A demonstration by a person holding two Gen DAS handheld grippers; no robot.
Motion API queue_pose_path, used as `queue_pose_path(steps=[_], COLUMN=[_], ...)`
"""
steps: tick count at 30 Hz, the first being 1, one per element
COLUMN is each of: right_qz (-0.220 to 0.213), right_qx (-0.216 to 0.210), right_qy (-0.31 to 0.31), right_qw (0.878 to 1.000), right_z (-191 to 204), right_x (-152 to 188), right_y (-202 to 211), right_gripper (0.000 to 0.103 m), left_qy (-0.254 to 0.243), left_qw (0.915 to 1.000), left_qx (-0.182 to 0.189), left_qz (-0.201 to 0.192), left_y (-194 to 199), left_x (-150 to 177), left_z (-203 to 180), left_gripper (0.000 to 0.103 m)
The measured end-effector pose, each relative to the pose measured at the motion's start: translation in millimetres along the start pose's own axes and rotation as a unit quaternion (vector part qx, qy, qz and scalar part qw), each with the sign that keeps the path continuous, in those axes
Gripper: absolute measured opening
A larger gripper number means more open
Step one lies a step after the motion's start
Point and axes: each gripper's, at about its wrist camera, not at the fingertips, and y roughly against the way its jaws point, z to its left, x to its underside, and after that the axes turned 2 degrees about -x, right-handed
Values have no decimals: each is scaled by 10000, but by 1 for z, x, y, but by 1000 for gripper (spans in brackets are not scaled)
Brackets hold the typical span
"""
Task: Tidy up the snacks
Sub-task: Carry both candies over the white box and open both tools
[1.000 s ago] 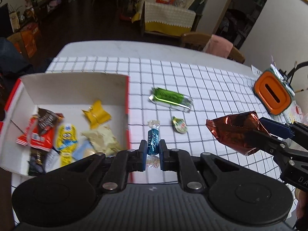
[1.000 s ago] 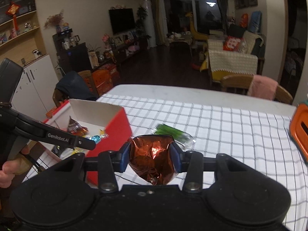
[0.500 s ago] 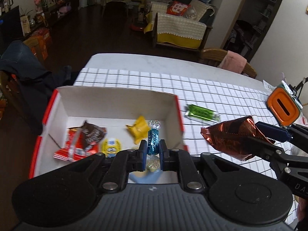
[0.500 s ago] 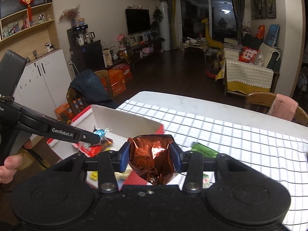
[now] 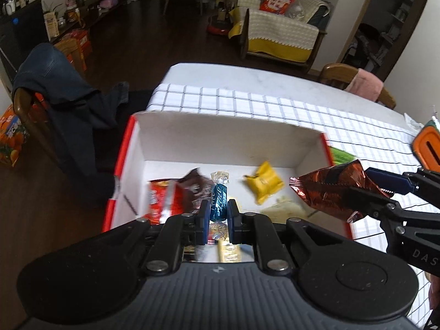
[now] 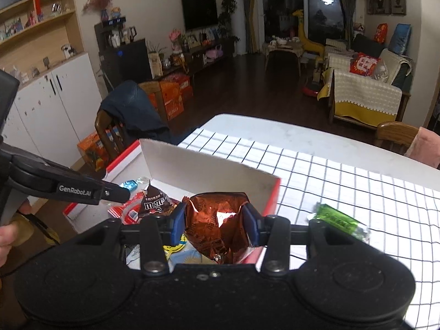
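Note:
My left gripper [image 5: 217, 220] is shut on a blue wrapped candy [image 5: 219, 203] and hangs over the red-and-white box [image 5: 220, 129]. My right gripper [image 6: 214, 224] is shut on a crumpled copper foil packet [image 6: 217, 227], [image 5: 334, 192] at the box's right wall [image 6: 271, 198]. Inside the box lie a brown M&M's pouch [image 6: 154, 200], a yellow packet [image 5: 264, 184], a red packet [image 5: 162, 200] and other snacks. A green bar [image 6: 339, 221] rests on the checked cloth to the right of the box.
An orange holder [image 5: 427, 145] stands at the table's right edge. A chair draped with a dark jacket [image 5: 63, 93] is left of the table, another wooden chair [image 5: 357, 85] at the far side. A hand [image 6: 7, 233] grips the left tool.
Both grippers have travelled left from the open cloth to the box, each carrying its snack. The green bar and a small round candy stayed on the cloth.

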Motion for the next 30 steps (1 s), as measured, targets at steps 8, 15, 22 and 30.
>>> queue_pose_path(steps=[8, 15, 22, 30], right_qz=[235, 552, 783, 911], right_qx=[60, -87, -255, -331], right_qy=[478, 523, 377, 74], right_qw=[9986, 9971, 9959, 9953], right_z=[25, 36, 35, 28], right_x=[-8, -9, -1, 10], right_y=[-46, -72, -70, -62], right_gripper=[35, 31, 35, 40], left_qy=[78, -55, -93, -179], left_qw=[9994, 9984, 9975, 9973], left_qx=[-90, -97, -72, -88], left_qz=[337, 562, 700, 701], left_y=[-25, -41, -51, -52], left_x=[5, 18, 24, 27], left_z=[31, 33, 31, 25], left_gripper=[12, 12, 12, 13])
